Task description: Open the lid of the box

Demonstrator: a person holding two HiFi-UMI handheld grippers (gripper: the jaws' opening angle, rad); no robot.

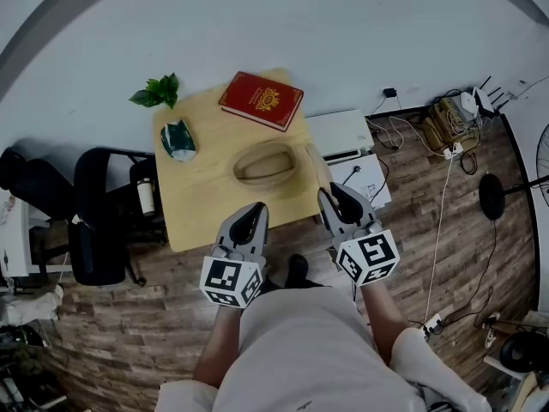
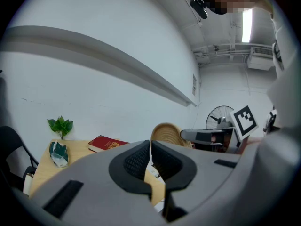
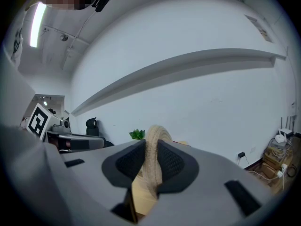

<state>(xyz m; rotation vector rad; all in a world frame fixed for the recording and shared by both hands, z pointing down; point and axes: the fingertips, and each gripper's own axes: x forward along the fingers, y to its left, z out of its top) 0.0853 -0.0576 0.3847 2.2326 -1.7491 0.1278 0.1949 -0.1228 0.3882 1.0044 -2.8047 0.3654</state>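
Observation:
An oval woven box (image 1: 264, 163) lies open on the light wooden table (image 1: 197, 209). Its woven lid (image 1: 318, 172) is off the box and stands on edge just right of it, over the table's right edge. My right gripper (image 1: 330, 197) is shut on the lid's rim. In the right gripper view the lid (image 3: 154, 140) rises between the dark pads (image 3: 172, 163). My left gripper (image 1: 255, 209) hovers at the table's near edge, shut and empty. In the left gripper view its jaws (image 2: 150, 160) meet, and the lid (image 2: 165, 133) shows beyond.
A red book (image 1: 261, 100) lies at the table's far side. A green and white packet (image 1: 178, 140) and a small plant (image 1: 157, 91) are at the far left. A black chair (image 1: 99, 221) stands left of the table, white boxes (image 1: 343, 134) and cables to the right.

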